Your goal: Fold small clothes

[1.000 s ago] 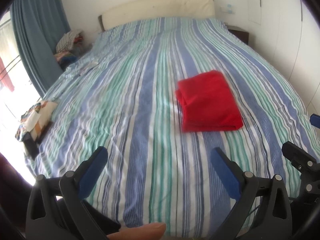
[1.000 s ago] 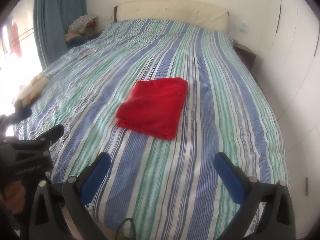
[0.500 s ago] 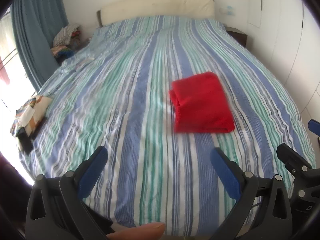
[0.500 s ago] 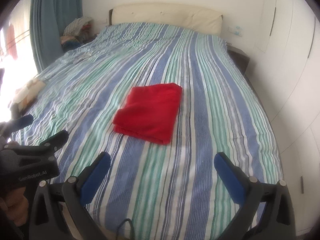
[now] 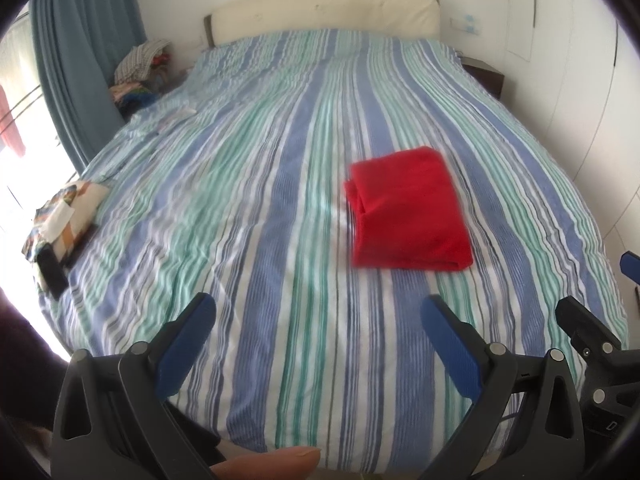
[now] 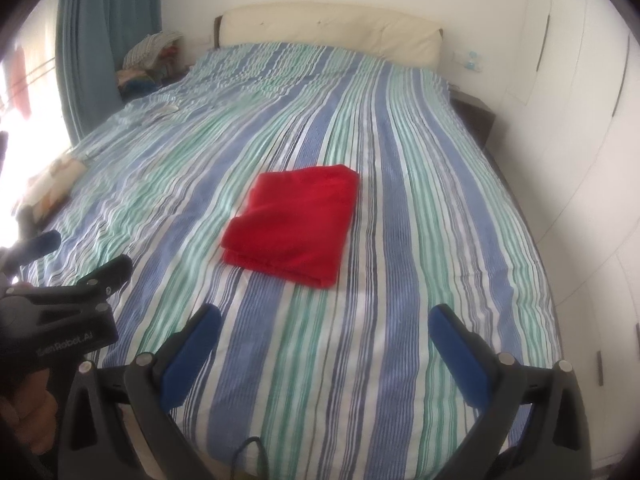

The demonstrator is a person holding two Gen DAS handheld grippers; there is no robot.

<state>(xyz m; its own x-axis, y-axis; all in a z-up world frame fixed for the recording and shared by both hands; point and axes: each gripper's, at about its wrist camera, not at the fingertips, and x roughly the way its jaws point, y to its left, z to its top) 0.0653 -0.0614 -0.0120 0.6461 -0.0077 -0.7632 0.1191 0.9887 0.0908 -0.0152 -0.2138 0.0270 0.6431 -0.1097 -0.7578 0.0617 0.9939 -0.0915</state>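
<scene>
While folded — one red cloth [image 5: 408,212], two gaping claws.

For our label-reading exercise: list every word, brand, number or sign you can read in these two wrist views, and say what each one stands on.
"GenRobot.AI", as far as it can be made out: pale, blurred lettering on the black body of the left gripper, seen in the right wrist view.
Small blue-and-white wall fitting beside the cream padded headboard: too small to read.
Folded red garment and striped blue-green bedspread: no text.
</scene>
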